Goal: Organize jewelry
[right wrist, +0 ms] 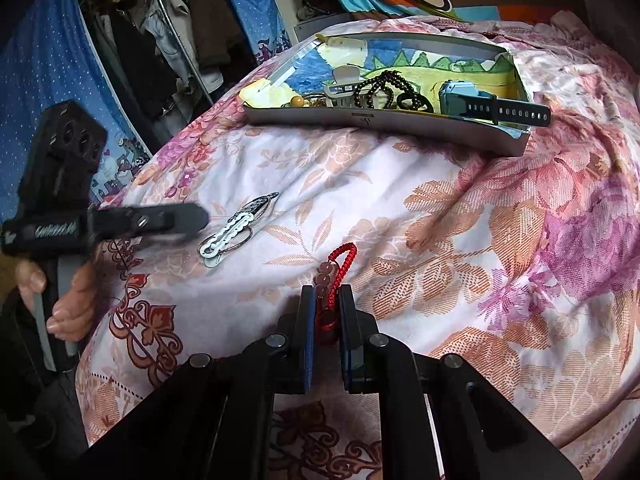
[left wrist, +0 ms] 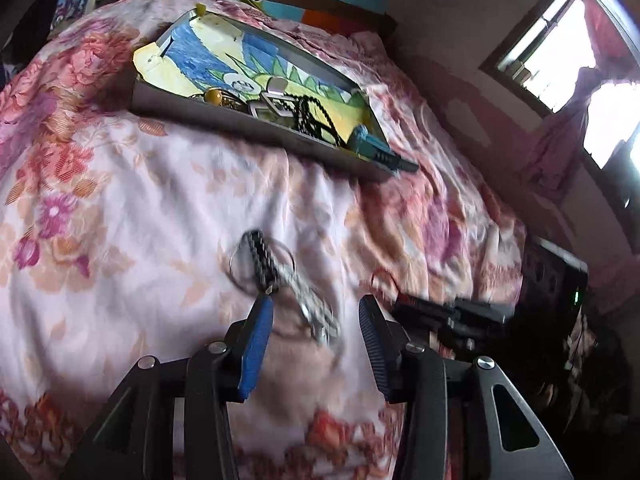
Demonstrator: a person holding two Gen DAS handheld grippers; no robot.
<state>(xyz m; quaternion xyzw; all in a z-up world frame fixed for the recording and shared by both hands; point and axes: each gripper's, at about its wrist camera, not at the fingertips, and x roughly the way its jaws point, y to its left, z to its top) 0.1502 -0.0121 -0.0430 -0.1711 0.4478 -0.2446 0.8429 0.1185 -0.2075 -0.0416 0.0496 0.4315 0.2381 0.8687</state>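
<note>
Bed: flowery pink and white bedspread [right wrist: 400, 208] fills both views, with a window [left wrist: 560, 64] at 2 o'clock in the left view and hanging clothes [right wrist: 160, 40] at 11 o'clock in the right view.
Tray: a flat grey tray [right wrist: 400, 128] lined with a bright drawing sits at 12 o'clock in both views.
In the tray: a black bead string [right wrist: 384, 88], a blue watch [right wrist: 480, 106] with its dark strap poking over the rim, a yellow bead [right wrist: 297, 101] and a silver clip [right wrist: 340, 94].
Left tongs [left wrist: 316, 320]: wide apart, holding nothing, hanging just over the keyring.
Keyring [left wrist: 280, 280]: lies on the bedspread between the tong tips in the left view, blurry there; the right view shows its white chain-shaped tag [right wrist: 228, 236] and metal rings more clearly, at 10 o'clock.
Right tongs [right wrist: 326, 312]: closed on the red cord charm [right wrist: 332, 280], whose loop and pink beads stick out past the tips.
Only in the right view: the charm held in the tongs, and the person's left hand [right wrist: 60, 296] around the handle.
Hard to see: the low end of the charm is hidden between the pads, and the left view shows only a thin red loop [left wrist: 384, 276] beside the black right tongs at 3 o'clock.
</note>
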